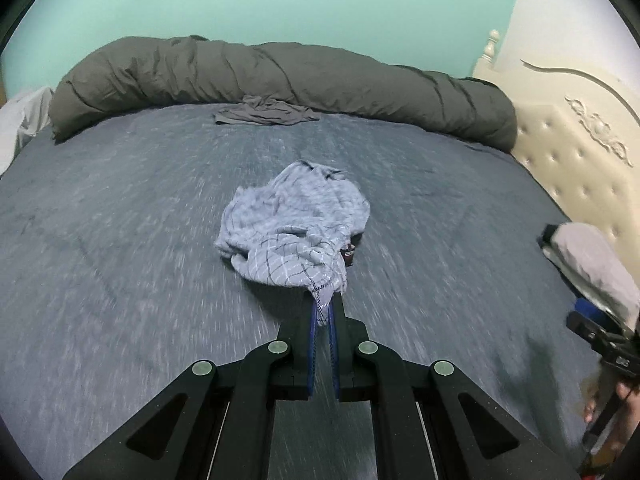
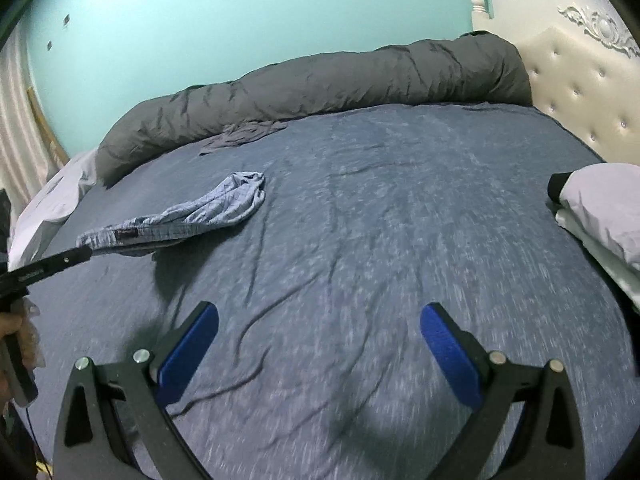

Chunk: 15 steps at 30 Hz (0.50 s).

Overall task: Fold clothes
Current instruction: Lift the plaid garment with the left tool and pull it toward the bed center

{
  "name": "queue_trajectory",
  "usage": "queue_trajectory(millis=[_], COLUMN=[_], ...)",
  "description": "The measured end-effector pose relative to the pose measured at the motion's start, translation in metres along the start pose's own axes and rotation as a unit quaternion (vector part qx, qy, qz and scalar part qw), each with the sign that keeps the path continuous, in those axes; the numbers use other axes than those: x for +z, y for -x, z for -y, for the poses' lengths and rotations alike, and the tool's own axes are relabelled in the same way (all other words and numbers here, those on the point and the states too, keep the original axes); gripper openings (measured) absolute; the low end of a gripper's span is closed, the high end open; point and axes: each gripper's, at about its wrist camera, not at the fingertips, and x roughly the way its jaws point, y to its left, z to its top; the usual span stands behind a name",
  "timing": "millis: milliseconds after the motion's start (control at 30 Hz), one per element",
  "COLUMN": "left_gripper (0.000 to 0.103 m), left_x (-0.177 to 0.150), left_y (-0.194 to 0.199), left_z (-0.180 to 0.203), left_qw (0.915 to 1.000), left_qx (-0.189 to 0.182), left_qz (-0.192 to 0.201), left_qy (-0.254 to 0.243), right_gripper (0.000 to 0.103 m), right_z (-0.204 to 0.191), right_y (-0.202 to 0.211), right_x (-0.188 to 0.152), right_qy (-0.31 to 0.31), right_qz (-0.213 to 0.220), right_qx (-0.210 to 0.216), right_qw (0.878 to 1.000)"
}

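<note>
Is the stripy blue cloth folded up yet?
No. The stripy blue cloth lies crumpled on the bed, one corner pinched by the left hand-held gripper.

We're looking across a wide bed (image 2: 400, 208) dressed in a heathered blue-grey sheet (image 1: 120, 240), lightly creased in the right wrist view. Along its far edge we see a long dark grey duvet (image 1: 280, 76) rolled up into a thick bolster, running nearly the whole width. Behind it rises a plain mint-green wall (image 1: 260, 0), evenly lit, with two small dark marks high up in the right wrist view. To the right we have a cream tufted headboard (image 2: 580, 92), button-studded, with carved scrollwork (image 2: 604, 32) and a turned finial post (image 1: 491, 46). At far left, a pale ribbed curtain (image 2: 14, 120) hangs beside a strip of wooden frame (image 2: 46, 128).
</note>
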Motion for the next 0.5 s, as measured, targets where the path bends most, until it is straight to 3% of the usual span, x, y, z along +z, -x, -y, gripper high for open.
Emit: queue_trajectory(millis=[267,500], left_gripper=[0.005,0.005], left_x=[-0.037,-0.066], left_y=[0.081,0.127], left_z=[0.025,0.045], left_qw=[0.9996,0.9988], left_qx=[-0.021,-0.04], left_qz=[0.019,0.027], left_qy=[0.008,0.011], right_gripper=[0.102,0.102], right_z=[-0.029,-0.055], right_y=[0.034,0.046], right_x=[-0.033,-0.053], right_qy=[0.001,0.015], right_qz=[-0.021,-0.03], right_qx=[0.029,0.064], right_qw=[0.999,0.997])
